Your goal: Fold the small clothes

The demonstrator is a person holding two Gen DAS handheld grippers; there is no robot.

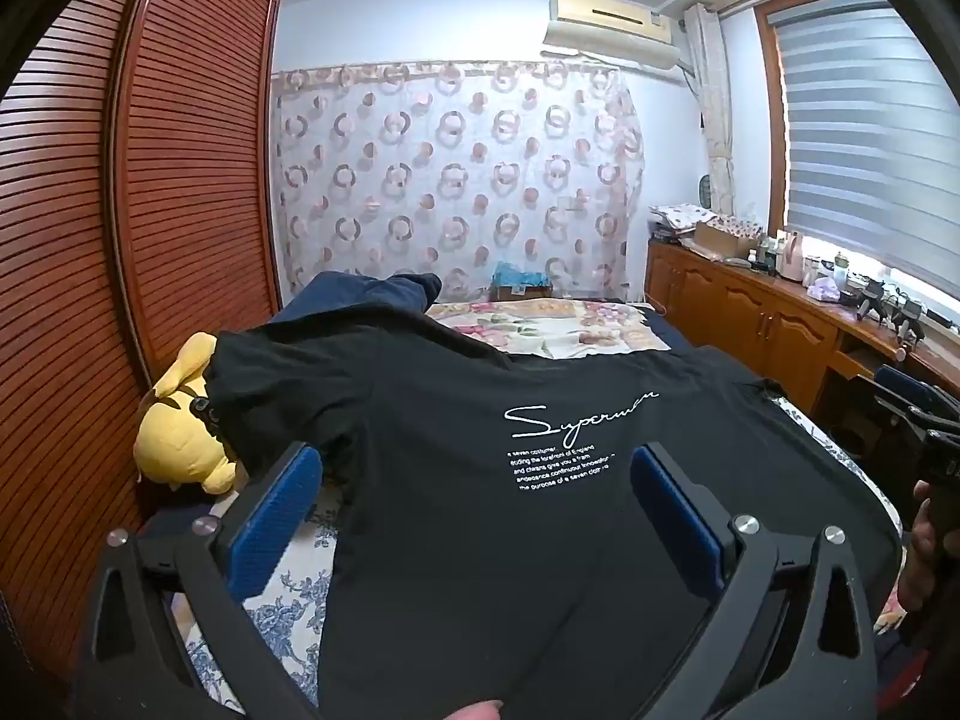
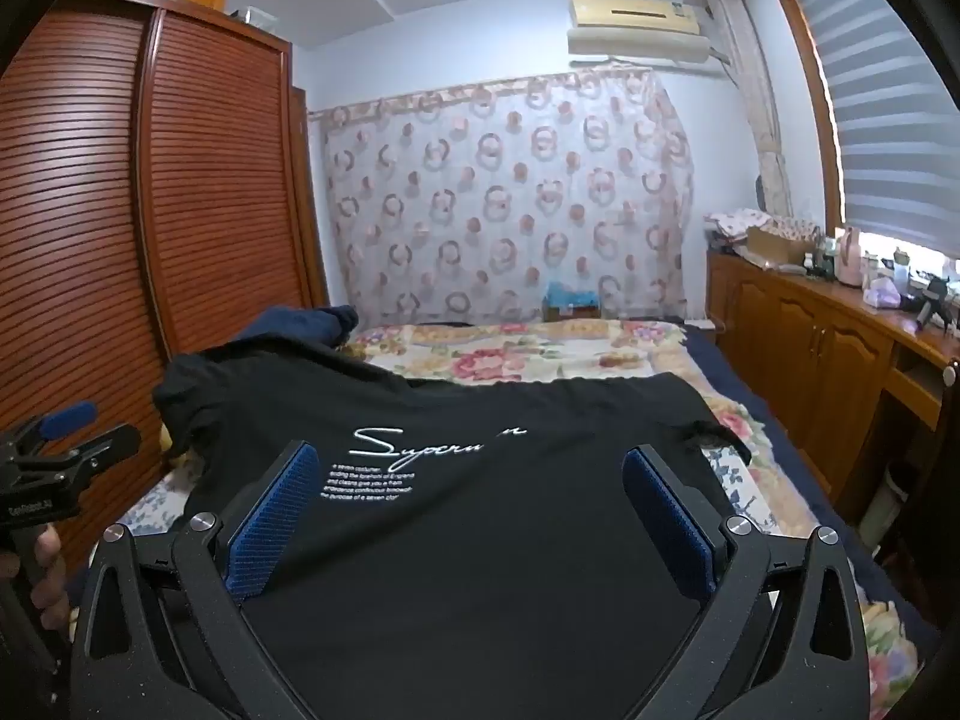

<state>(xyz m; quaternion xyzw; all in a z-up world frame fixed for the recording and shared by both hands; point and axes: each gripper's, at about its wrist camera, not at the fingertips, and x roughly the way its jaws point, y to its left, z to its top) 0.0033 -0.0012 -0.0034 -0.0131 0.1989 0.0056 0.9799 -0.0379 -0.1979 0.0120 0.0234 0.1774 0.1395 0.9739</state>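
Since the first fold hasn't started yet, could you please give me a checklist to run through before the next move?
1. Left hand-held gripper open: ok, fingers spread wide.
2. Right hand-held gripper open: ok.
3. Black T-shirt spread on the bed, print up: ok.
4. Far left sleeve flat: not ok, it drapes over the yellow plush toy.
5. Near hem flat and reachable: cannot tell, below both views.
6. Right sleeve flat: not ok, slightly bunched.
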